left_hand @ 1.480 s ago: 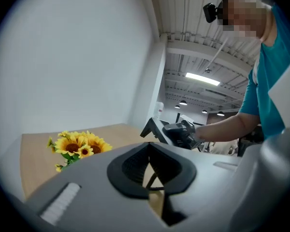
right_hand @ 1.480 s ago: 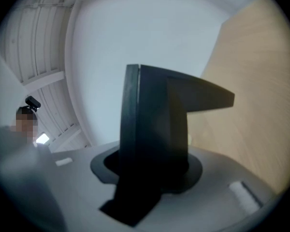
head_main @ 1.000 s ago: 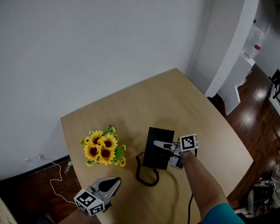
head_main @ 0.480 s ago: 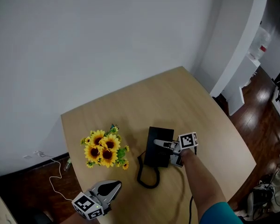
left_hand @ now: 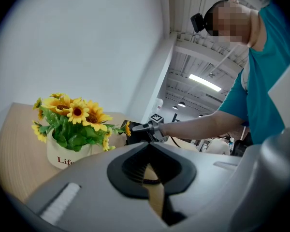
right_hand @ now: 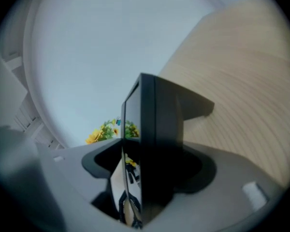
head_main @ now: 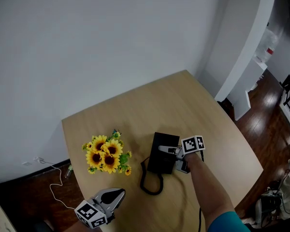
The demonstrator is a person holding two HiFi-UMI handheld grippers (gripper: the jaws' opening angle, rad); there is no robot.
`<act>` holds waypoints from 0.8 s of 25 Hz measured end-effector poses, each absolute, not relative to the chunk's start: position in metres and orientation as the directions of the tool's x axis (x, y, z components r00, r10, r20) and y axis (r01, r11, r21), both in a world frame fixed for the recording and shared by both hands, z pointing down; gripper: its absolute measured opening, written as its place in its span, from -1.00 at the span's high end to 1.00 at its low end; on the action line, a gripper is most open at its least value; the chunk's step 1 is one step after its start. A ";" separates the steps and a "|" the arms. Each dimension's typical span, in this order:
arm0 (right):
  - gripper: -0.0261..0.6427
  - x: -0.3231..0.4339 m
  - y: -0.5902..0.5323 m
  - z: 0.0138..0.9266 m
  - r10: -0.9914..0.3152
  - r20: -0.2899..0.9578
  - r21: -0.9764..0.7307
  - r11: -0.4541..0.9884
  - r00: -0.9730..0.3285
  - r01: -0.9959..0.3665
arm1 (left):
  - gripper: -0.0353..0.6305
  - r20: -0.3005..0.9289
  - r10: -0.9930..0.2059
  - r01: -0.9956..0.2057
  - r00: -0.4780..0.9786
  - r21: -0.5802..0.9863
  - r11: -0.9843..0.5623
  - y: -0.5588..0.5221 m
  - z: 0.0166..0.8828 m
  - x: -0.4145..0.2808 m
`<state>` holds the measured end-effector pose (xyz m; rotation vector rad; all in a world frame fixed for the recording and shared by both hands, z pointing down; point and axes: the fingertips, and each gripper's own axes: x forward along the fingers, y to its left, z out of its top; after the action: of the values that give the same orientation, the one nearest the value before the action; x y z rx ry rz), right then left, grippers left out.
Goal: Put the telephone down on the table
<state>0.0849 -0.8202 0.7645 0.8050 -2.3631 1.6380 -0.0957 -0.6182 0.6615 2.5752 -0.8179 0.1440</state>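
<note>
The black telephone (head_main: 160,151) lies on the wooden table (head_main: 208,124), its coiled cord (head_main: 150,181) looping toward the front. My right gripper (head_main: 170,157) straddles the telephone's right end. Its jaws have just been opening. In the right gripper view the telephone (right_hand: 157,124) stands between them with a gap beside it, so the pads do not press on it. My left gripper (head_main: 117,194) hovers at the table's front left, empty. Its tips meet in the left gripper view (left_hand: 147,148), which shows the telephone (left_hand: 134,133) far ahead.
A white pot of sunflowers (head_main: 106,154) stands left of the telephone, and close ahead of the left gripper (left_hand: 70,129). The table's edges fall off to dark wooden floor on the right. A white cable (head_main: 55,187) lies on the floor at the left.
The right gripper has tipped down slightly over the telephone, and its marker cube now shows a different face. The left gripper has stayed where it was.
</note>
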 end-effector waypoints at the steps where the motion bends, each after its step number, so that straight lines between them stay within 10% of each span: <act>1: -0.06 0.089 -0.820 0.764 -0.347 0.432 -0.815 0.246 -0.832 -0.525 | 0.88 0.224 -0.525 -0.570 0.821 0.369 -0.734 -0.617 0.661 -0.095; 13: -0.05 0.155 -0.760 0.740 -0.478 0.402 -0.822 0.187 -0.781 -0.538 | 0.88 0.230 -0.529 -0.577 0.817 0.330 -0.747 -0.611 0.645 -0.097; 20: 0.54 0.181 -0.687 0.706 -0.573 0.291 -0.821 0.262 -0.766 -0.508 | 0.88 0.253 -0.544 -0.599 0.800 0.285 -0.748 -0.594 0.629 -0.103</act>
<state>0.1807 -0.6869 0.7058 1.0921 -2.5468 1.6136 -0.1033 -0.5940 0.6295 2.6357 -0.8675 0.2176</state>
